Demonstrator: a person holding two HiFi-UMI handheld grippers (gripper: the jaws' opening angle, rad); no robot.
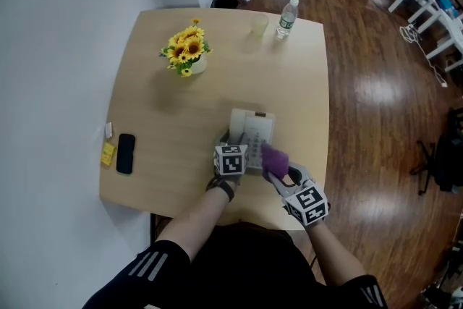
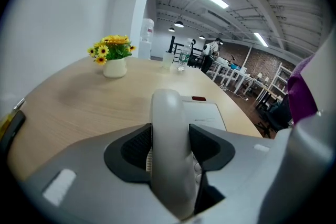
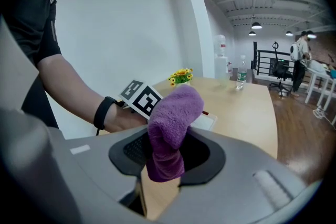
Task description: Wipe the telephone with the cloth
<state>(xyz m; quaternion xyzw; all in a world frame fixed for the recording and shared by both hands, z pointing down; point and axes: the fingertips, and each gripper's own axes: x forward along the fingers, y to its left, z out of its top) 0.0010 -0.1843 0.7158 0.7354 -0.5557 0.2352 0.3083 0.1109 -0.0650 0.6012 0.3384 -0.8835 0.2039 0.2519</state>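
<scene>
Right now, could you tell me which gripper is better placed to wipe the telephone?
Right: the right gripper holds the purple cloth by the telephone; the left gripper grips the handset.

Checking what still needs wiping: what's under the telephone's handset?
The telephone's base, with a few buttons peeking out beside the handset. The part directly beneath is hidden by the handset and the left tool.

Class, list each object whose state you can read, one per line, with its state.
Handset: clamped between the left gripper's jaws.
Purple cloth: bunched, clamped in the right gripper.
Water bottle: upright, capped.
Flower pot: upright.
Mobile phone: lying flat, screen dark.
</scene>
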